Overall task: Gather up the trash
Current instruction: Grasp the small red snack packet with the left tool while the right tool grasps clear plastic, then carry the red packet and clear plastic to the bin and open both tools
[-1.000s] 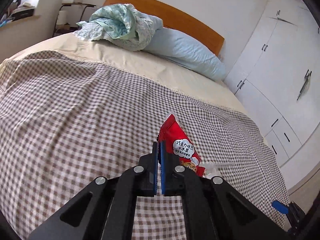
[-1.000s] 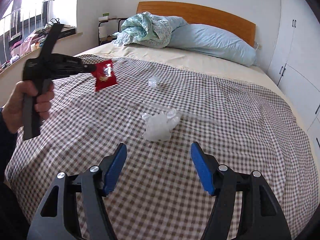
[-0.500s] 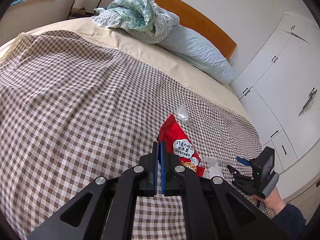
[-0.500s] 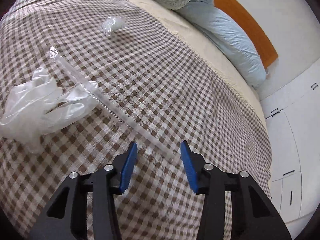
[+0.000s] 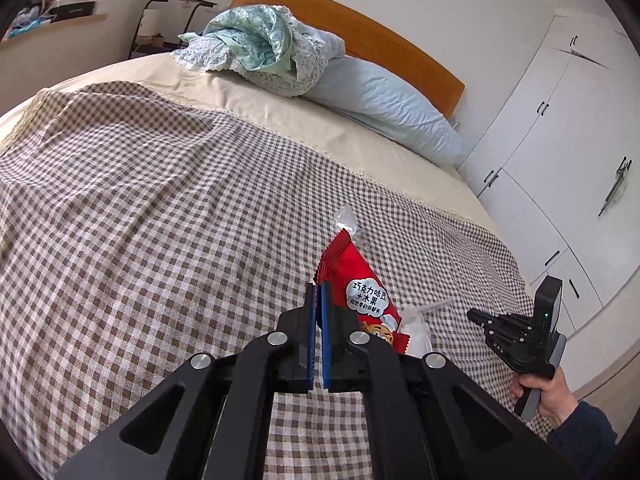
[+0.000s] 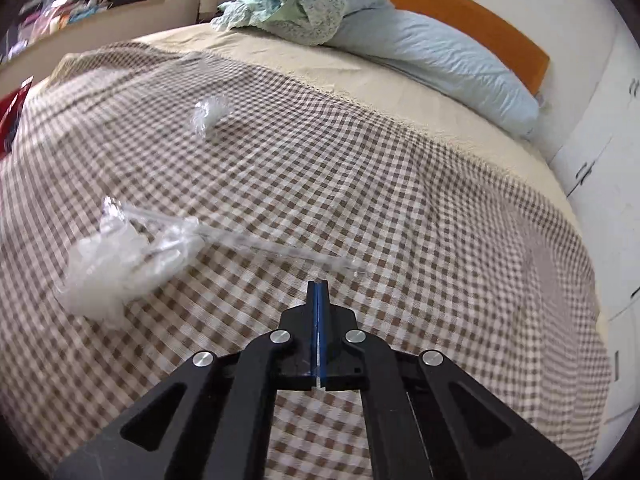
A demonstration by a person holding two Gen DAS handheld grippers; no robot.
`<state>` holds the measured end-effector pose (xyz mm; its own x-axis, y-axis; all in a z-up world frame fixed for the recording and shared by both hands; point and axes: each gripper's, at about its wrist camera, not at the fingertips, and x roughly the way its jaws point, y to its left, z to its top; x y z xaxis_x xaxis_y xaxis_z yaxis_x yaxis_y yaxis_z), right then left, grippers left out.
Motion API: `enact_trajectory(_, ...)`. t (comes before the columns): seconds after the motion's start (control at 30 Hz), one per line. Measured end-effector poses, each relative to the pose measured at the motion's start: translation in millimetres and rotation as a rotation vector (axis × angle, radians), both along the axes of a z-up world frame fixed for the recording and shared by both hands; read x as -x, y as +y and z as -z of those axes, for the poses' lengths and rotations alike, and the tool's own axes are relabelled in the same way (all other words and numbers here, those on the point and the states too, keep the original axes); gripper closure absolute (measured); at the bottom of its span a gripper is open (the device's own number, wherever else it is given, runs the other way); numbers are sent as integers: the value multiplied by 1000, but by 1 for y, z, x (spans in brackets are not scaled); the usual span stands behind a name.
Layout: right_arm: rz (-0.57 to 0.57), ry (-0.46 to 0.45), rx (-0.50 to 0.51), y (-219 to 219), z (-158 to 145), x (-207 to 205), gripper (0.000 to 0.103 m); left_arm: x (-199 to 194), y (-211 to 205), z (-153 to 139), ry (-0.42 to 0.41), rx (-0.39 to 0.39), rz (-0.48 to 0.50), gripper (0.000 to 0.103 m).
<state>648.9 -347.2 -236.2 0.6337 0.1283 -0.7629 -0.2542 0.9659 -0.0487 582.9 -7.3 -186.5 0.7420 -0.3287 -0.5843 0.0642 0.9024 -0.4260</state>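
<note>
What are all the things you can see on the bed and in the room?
blanket: 1, brown-white checked, covering bed
snack packet: 1, red, in left gripper
glove: 1, clear plastic, on blanket
long wrapper: 1, clear, touching glove
crumpled wrapper: 1, clear, farther up blanket
pillow: 1, light blue, head of bed
bedding bundle: 1, pale green, on pillow
wardrobe: 1, white, right of bed
left gripper: 1, black, blue pads, shut
right gripper: 1, black, blue pads, shut by long wrapper's end

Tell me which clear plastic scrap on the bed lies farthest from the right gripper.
The small crumpled clear wad, alone up the checked blanket toward the pillows; the glove-like bag and long sleeve lie nearer.
</note>
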Motion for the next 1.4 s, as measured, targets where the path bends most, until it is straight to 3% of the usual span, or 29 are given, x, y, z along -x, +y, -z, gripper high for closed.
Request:
enact_trajectory(0.07, 78, 66, -202, 8, -1, 0, 84, 1, 1, -2, -5, 12, -35, 103)
enact_trajectory(0.1, 90, 85, -264, 20, -1, 2, 65, 2, 3, -3, -5, 18, -54, 103)
enact_trajectory(0.13, 73, 63, -301, 36, -5, 11, 55, 2, 5, -3, -6, 18, -67, 103)
enact_trajectory(0.17, 18, 25, -293, 58, -9, 18, 55, 2, 7, -3, -7, 11, -72, 103)
enact_trajectory(0.2, -34, -11, -218, 82, -13, 22, 54, 2, 9, -2, -5, 6, -79, 103)
enact_trajectory(0.27, -139, -135, 56, 132, -17, 33, 54, 3, 16, 0, 3, 13, -94, 103)
enact_trajectory(0.37, -251, -180, 338, 172, -4, 30, 55, 0, 24, 5, 27, 33, -107, 103)
enact_trajectory(0.5, -331, -146, 576, 193, 21, 17, 55, -4, 27, 6, 28, 51, -100, 103)
enact_trajectory(0.67, -380, -80, 718, 204, 52, -13, 55, -7, 31, 12, 41, 71, -90, 103)
enact_trajectory(0.7, -373, -58, 685, 199, 51, -19, 72, -7, 32, 13, 43, 76, -93, 103)
enact_trajectory(0.73, -339, -20, 660, 196, 51, -28, 101, -7, 34, 13, 43, 78, -96, 103)
enact_trajectory(0.83, -257, 9, 484, 176, 30, -36, 101, -7, 35, 11, 35, 77, -97, 103)
enact_trajectory(1.0, -139, -93, 209, 131, -40, -6, 101, -6, 35, 10, 32, 76, -91, 103)
enact_trajectory(1.17, -24, -236, -127, 66, -116, 68, 101, 8, 18, -2, 14, 58, -44, 103)
enact_trajectory(1.27, 35, -290, -252, 29, -144, 122, 101, 28, -1, -16, -23, 17, -2, 103)
enact_trajectory(1.4, 110, -317, -321, -13, -162, 186, 101, 61, -35, -34, -59, -25, 74, 103)
